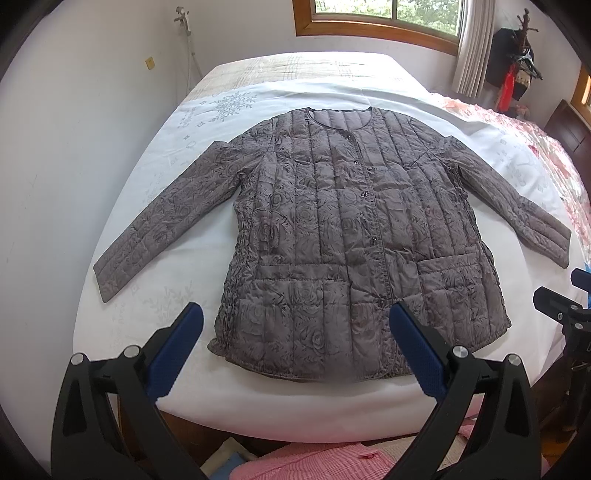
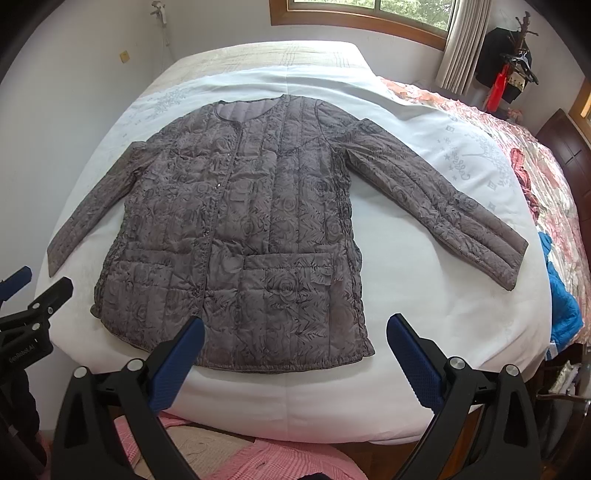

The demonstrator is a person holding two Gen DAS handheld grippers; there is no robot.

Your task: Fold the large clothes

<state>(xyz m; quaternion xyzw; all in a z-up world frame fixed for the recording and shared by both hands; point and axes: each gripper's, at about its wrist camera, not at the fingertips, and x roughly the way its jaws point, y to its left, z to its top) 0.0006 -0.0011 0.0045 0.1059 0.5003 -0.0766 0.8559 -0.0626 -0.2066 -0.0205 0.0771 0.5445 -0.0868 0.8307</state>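
A grey-brown quilted jacket (image 1: pixel 343 229) with a rose pattern lies flat and buttoned on the white bed sheet (image 1: pixel 155 295), both sleeves spread outwards; it also shows in the right wrist view (image 2: pixel 236 236). My left gripper (image 1: pixel 295 314) is open and empty, held above the jacket's hem near the bed's front edge. My right gripper (image 2: pixel 295 325) is open and empty, also over the hem, to the right of the left one. Each gripper shows at the edge of the other's view: the right gripper (image 1: pixel 569 295) and the left gripper (image 2: pixel 33 288).
The bed (image 2: pixel 295 417) fills the middle, with a white wall (image 1: pixel 74 147) on the left. A pink floral quilt (image 2: pixel 546 177) and a blue cloth (image 2: pixel 561 295) lie on the right. A window (image 1: pixel 384 14) and curtain (image 1: pixel 472 44) are behind. Pink checked fabric (image 1: pixel 317 461) lies below the front edge.
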